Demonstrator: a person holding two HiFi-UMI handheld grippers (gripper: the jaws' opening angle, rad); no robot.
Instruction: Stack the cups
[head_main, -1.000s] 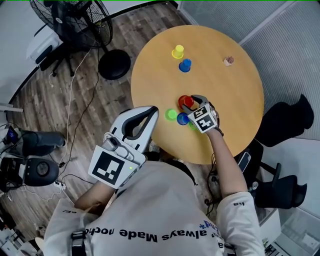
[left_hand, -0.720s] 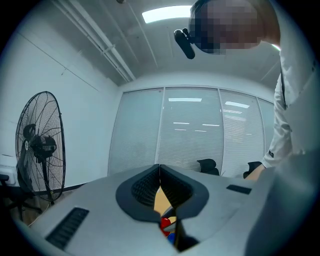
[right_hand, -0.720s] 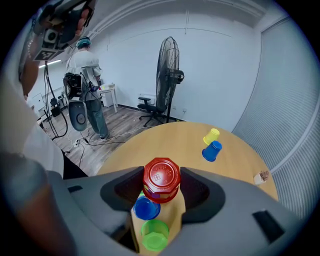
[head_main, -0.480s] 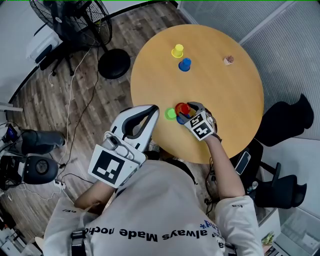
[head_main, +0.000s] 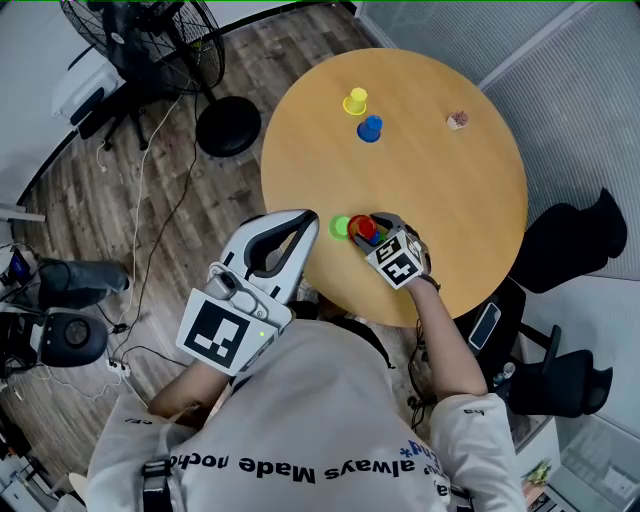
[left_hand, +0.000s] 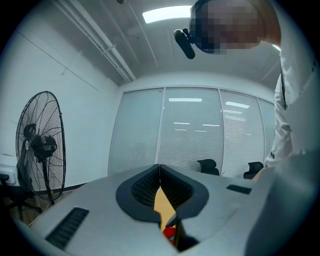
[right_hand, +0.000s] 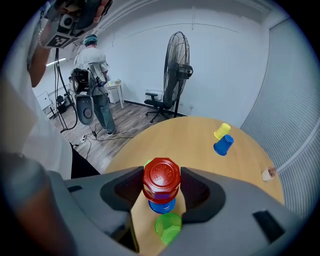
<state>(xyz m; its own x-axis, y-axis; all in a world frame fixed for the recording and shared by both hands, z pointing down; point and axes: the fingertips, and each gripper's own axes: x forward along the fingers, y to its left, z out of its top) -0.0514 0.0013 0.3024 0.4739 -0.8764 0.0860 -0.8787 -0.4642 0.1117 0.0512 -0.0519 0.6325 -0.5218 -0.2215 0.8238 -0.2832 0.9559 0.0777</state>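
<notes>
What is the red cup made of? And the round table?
The red cup looks like plastic: smooth, evenly coloured, slightly shiny, with moulded marks on its base. The round table looks like light wood or wood-look laminate, matte; its grain is too faint to tell.

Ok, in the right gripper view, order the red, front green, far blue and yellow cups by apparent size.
1. Red cup, the nearest.
2. Front green cup.
3. Far blue cup and yellow cup: too alike to rank.
</notes>
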